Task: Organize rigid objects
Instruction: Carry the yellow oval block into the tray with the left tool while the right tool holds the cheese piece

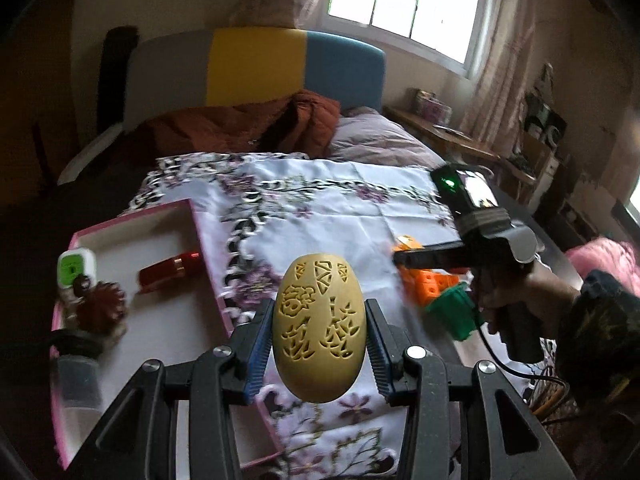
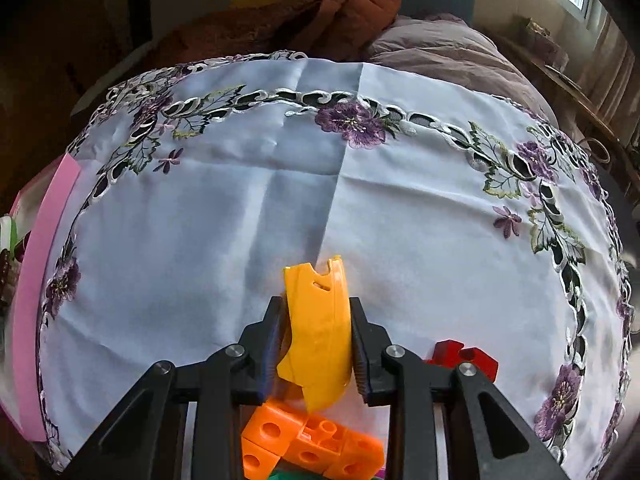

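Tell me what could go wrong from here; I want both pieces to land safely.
The carved egg is smooth and rounded, pinched at its sides by the left gripper, so it could slip out above the tablecloth. The right gripper clamps a thin yellow shell just above the orange blocks; lowering might knock them.

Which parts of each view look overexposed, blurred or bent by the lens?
Left wrist view: the window is blown out white, the pink tray and its contents are smeared. Right wrist view: the embroidered cloth bulges like a dome, corners fall dark.
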